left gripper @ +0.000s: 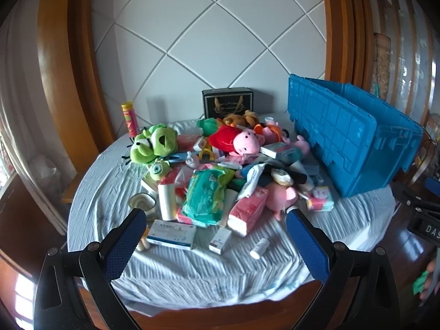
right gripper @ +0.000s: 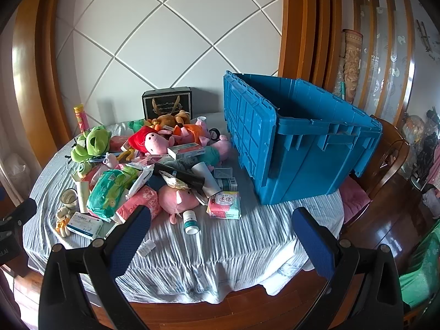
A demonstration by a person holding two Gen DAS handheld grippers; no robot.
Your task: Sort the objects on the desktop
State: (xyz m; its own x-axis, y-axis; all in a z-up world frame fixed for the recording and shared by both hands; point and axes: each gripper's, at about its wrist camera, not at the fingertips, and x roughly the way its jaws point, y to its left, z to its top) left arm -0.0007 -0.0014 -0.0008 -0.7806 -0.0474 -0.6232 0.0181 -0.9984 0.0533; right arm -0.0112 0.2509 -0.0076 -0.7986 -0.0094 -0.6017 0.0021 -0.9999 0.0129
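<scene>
The round tabletop point(right gripper: 247, 250) is draped with a wrinkled pale cloth; its near edge is cut off behind both grippers. The blue crate point(right gripper: 299, 148) stands at the right edge, one hinged lid flap hanging down its left side, and its inside is hard to make out from either view. A heap of desktop objects point(left gripper: 220, 170) fills the middle of the tabletop, many half buried under one another. At the far edge a black gift box point(left gripper: 227, 102) is partly hidden by a brown plush. A green frog plush point(left gripper: 152, 143) lies at the left edge of the heap, a pink pig plush in red point(left gripper: 238, 139) on top near the middle, and a second pink plush point(right gripper: 177, 199) at its near side. A green wipes pack point(left gripper: 206, 195) leans against a pink tissue pack point(left gripper: 247, 210). A white and blue medicine box point(left gripper: 172, 233) lies flat near the front, partly behind the left finger. A small white bottle point(right gripper: 190, 222) lies on its side on the cloth in front of the heap; its label is too small to read.

The left gripper point(left gripper: 216, 217) hovers above the near edge, jaws wide apart, holding and touching nothing. The right gripper point(right gripper: 221, 214) hovers likewise, jaws wide apart and empty.
</scene>
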